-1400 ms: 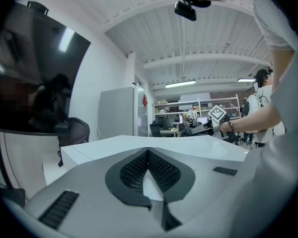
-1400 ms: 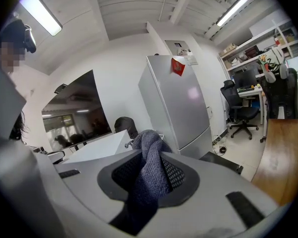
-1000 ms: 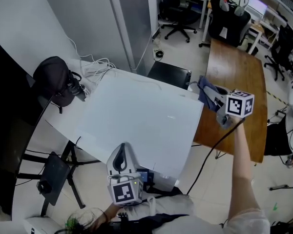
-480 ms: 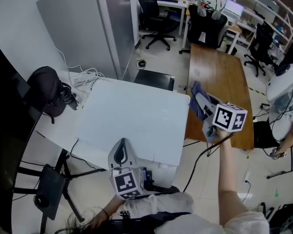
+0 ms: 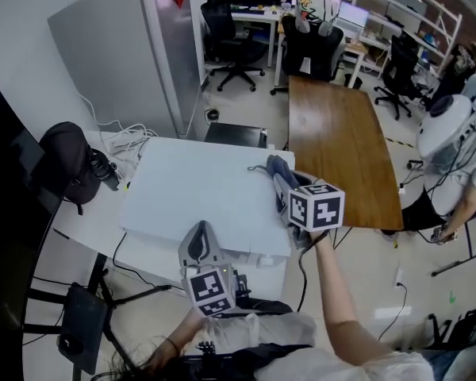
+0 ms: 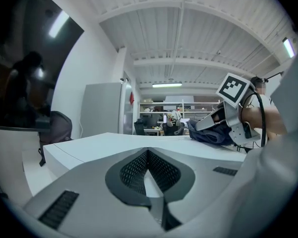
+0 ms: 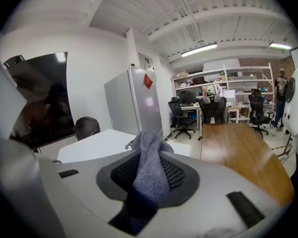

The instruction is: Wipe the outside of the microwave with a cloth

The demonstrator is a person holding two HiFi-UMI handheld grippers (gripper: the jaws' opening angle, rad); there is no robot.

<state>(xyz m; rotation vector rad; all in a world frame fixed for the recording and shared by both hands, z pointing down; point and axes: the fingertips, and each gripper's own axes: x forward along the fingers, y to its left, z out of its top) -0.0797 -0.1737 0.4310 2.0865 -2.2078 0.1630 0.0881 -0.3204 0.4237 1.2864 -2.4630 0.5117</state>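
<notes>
Seen from above, a white box-shaped microwave [image 5: 190, 193] fills the middle of the scene. The right claw [image 5: 282, 182] grips a blue-grey cloth [image 5: 274, 167] at the right edge of the microwave's top, near its far corner. Its jaws are opening, with the cloth bunched between them. The left claw [image 5: 197, 248], closed and empty, hovers by the near edge, well apart from the cloth.

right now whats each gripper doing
left gripper: shut, nothing in it
right gripper: gripping the cloth, jaws starting to open
</notes>
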